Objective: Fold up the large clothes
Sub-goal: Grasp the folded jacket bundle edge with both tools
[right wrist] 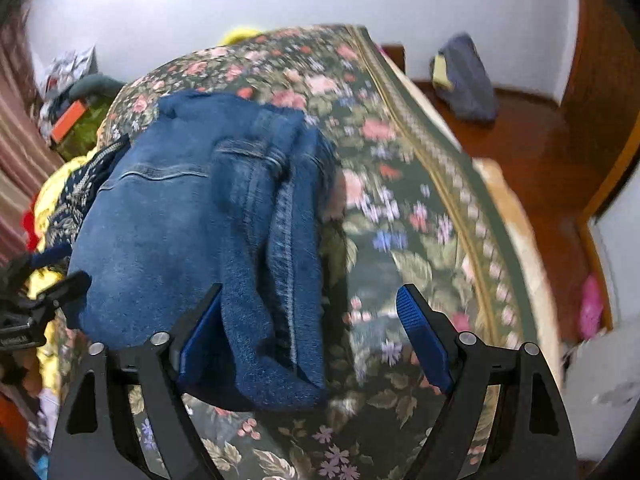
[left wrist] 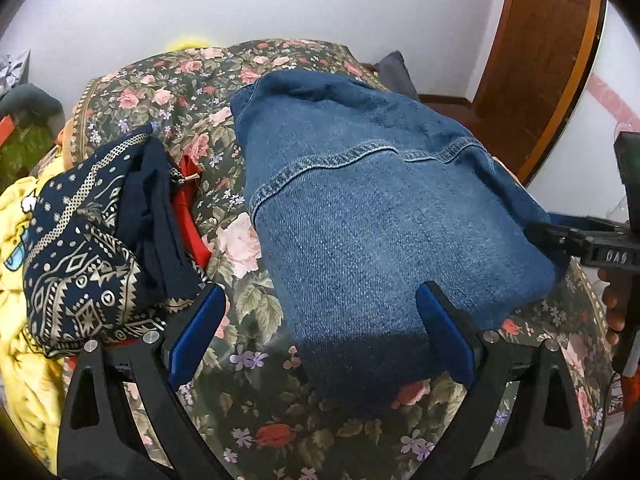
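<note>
Left claw [left wrist: 320, 320] gapes wide, blue pads apart, nothing between them; it hovers over the near edge of the folded denim garment [left wrist: 384, 216], whose corner lies under the right-hand pad

Right claw [right wrist: 312, 328] likewise spread wide, gripping nothing; a thick folded edge of the denim [right wrist: 188, 216] sits in the gap, close against the left pad, the other pad well clear over the bedspread. Whether the pad touches the cloth — cannot tell

Denim lies on the bed, on a dark floral bedspread [left wrist: 248, 400], folded into a compact bundle, one stitched seam running across its top face. From the right wrist camera, stacked layers and a seam show along its right side

Beside the denim, toward the bed's left: a navy patterned cloth [left wrist: 92, 248] heaped up, a red piece [left wrist: 192, 216] showing under it, yellow fabric [left wrist: 24, 320] further out. These are apart from the denim, bedspread showing between

Right wrist view is motion-blurred on the far bedspread. Wooden floor [right wrist: 532, 136] beyond the bed, a grey bag [right wrist: 464, 76] against the white wall
</note>
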Demonstrator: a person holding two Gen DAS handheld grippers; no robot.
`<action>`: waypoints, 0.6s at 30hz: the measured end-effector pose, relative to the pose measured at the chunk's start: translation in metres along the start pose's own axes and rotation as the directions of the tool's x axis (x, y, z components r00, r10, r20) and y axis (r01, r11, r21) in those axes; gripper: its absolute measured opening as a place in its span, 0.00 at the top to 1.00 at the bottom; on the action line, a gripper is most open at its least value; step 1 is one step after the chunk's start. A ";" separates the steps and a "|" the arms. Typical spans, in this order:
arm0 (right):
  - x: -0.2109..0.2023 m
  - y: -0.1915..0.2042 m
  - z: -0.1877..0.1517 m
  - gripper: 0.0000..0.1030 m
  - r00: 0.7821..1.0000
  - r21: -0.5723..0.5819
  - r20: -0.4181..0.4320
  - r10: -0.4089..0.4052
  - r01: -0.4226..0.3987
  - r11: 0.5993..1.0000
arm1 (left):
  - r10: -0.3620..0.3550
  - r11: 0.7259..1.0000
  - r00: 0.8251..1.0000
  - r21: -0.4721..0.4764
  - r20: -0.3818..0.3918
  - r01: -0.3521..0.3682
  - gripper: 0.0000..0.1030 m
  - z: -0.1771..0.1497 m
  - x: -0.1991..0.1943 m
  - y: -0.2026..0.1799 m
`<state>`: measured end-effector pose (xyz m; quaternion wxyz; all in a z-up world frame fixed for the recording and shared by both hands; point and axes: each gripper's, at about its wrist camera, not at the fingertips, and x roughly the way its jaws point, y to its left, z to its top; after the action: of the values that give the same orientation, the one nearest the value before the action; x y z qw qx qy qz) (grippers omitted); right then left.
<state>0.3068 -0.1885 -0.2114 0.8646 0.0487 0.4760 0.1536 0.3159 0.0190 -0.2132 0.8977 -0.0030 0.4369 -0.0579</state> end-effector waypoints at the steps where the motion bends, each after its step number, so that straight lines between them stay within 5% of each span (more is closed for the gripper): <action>1: -0.001 -0.003 0.000 0.20 1.000 0.028 -0.015 0.018 -0.018 0.999 | 0.007 1.000 1.000 0.001 0.009 -0.007 0.06 -0.002 0.000 -0.001; 10: -0.023 0.050 0.030 0.18 0.997 -0.126 0.078 -0.016 0.026 0.992 | 0.013 1.000 1.000 -0.029 0.021 -0.012 0.06 -0.002 0.001 0.001; 18: 0.016 0.030 0.042 0.18 0.997 -0.139 -0.007 -0.078 0.076 0.987 | 0.008 0.999 1.000 -0.032 0.026 -0.007 0.06 -0.003 0.001 0.001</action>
<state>0.3431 -0.1527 -0.1946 0.8681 -0.0310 0.4712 0.1532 0.3143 0.0196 -0.2158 0.9033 -0.0163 0.4261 -0.0477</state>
